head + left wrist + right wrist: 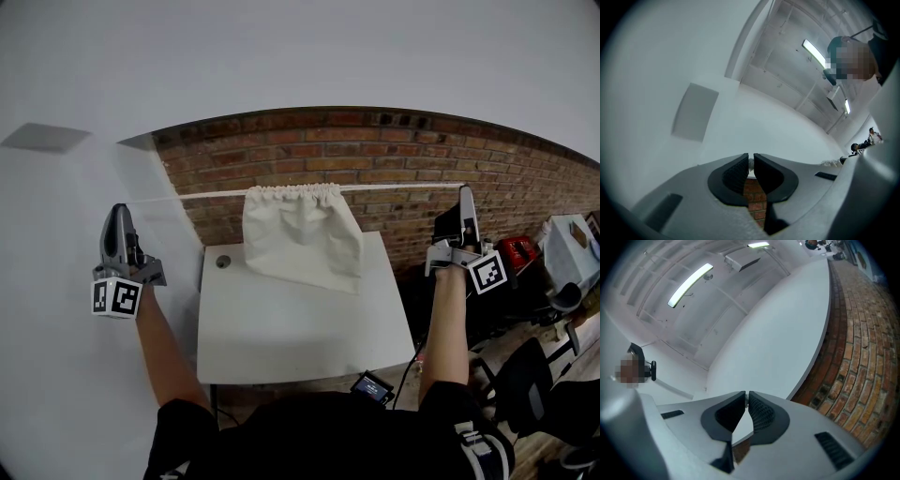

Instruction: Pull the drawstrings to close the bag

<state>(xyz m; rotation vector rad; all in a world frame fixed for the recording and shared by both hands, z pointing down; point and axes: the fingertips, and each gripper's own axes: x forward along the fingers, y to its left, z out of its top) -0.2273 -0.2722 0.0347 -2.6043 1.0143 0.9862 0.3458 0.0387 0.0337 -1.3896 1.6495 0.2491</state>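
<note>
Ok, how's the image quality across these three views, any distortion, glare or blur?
Head view: heavy fisheye bows the brick wall into an arc, bag sharp and evenly lit. Left gripper view: round vignette, ceiling light glares, dark fingers show little detail. Right gripper view: bricks curve too, light strip blown out, no motion blur.

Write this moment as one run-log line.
left gripper: shut on left drawstring | right gripper: shut on right drawstring | both drawstrings: taut, stretched sideways | bag: mouth gathered
</note>
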